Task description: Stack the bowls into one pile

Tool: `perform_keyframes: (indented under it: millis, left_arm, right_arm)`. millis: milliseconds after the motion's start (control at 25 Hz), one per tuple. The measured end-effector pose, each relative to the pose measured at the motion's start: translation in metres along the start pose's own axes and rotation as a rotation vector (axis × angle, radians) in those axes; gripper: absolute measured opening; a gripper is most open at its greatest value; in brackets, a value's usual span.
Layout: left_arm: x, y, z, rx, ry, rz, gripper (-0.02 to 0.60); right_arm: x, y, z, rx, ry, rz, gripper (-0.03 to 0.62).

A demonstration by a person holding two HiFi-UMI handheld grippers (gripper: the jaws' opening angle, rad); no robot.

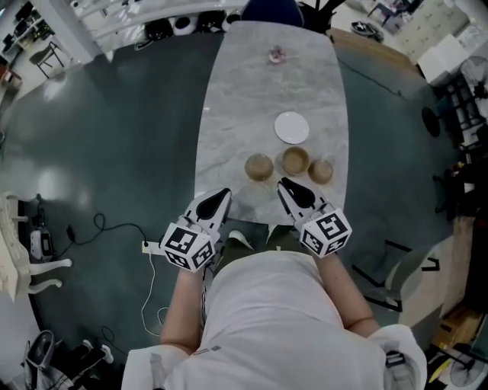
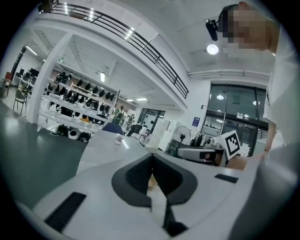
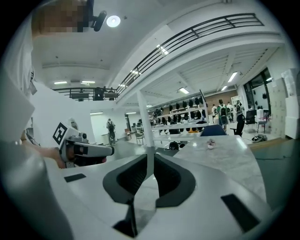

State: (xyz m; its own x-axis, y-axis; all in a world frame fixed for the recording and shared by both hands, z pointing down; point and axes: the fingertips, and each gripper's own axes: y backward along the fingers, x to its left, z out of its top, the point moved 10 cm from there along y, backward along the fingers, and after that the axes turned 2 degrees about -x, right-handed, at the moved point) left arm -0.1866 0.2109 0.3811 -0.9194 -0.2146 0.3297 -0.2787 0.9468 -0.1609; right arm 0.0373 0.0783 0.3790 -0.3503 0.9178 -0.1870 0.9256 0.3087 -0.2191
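Note:
Three wooden bowls stand apart in a row on the marble table point(image 1: 229, 114): the left bowl point(image 1: 259, 167), the middle bowl point(image 1: 296, 161) and the right bowl point(image 1: 321, 171). My left gripper point(image 1: 223, 196) hovers at the table's near edge, just short of the left bowl, with its jaws shut and empty. In the left gripper view its pads point(image 2: 140, 176) meet at the tip, and a tan sliver shows behind them. My right gripper point(image 1: 283, 185) points at the middle bowl from just in front. Its jaws point(image 3: 151, 157) stand a narrow slit apart with nothing between them.
A white plate point(image 1: 292, 127) lies beyond the bowls near the table's middle. A small pinkish object point(image 1: 275, 55) sits at the far end. A dark chair point(image 1: 271, 11) stands behind the table. Cables and a power strip point(image 1: 147, 247) lie on the green floor at left.

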Motion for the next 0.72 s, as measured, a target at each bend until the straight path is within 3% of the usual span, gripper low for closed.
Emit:
perform_keyframes:
  millis: [440, 720]
  left_arm:
    - [-0.009, -0.076, -0.005, 0.095, -0.014, -0.090, 0.002]
    - [-0.015, -0.116, -0.007, 0.167, -0.032, -0.100, 0.002]
  right_arm:
    - [-0.073, 0.052, -0.019, 0.032, -0.057, -0.209, 0.083]
    - [-0.115, 0.072, -0.042, 0.077, -0.112, -0.294, 0.103]
